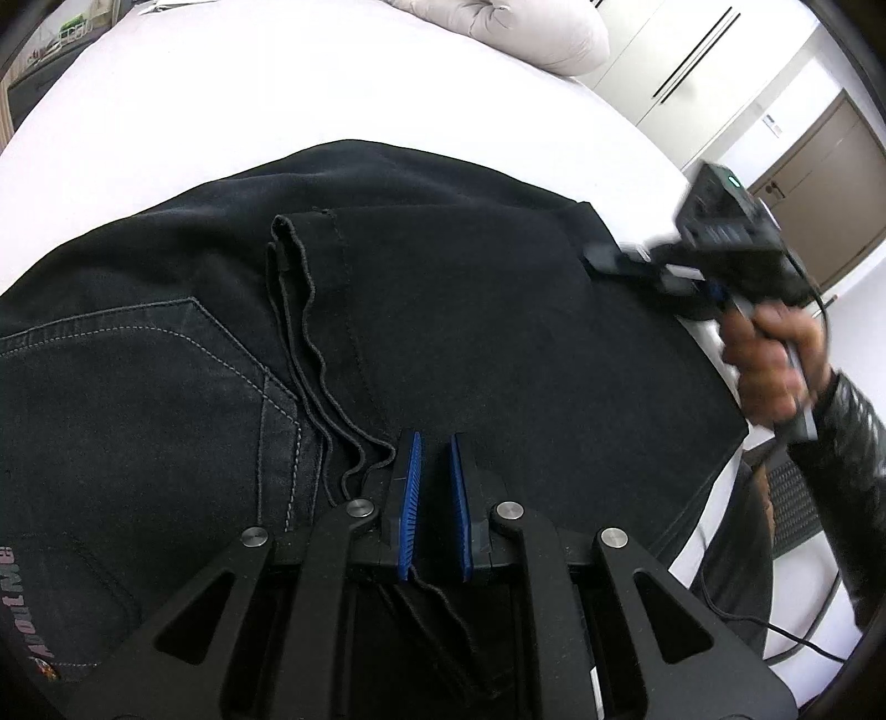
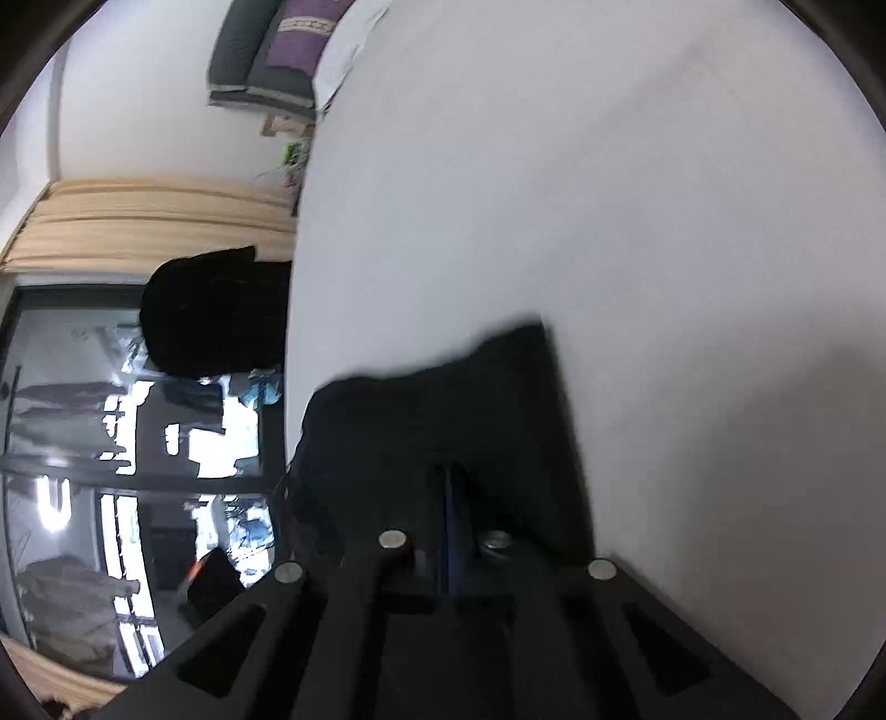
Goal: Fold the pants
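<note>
Black jeans (image 1: pixel 443 310) lie folded on a white bed (image 1: pixel 277 83), the leg part laid over the seat with its back pocket (image 1: pixel 138 365). My left gripper (image 1: pixel 434 443) hovers just above the pants near their hem edges (image 1: pixel 310 354), its blue pads a small gap apart and nothing between them. My right gripper (image 1: pixel 601 257) is at the folded pants' far right corner. In the blurred, sideways right wrist view its jaws (image 2: pixel 454 476) are closed on the black fabric (image 2: pixel 443 399).
A beige pillow (image 1: pixel 515 27) lies at the bed's head. A wardrobe and a brown door (image 1: pixel 819 183) stand to the right. The bed's edge runs at the lower right, with cables (image 1: pixel 775 626) hanging. A window and curtains (image 2: pixel 138 221) show in the right wrist view.
</note>
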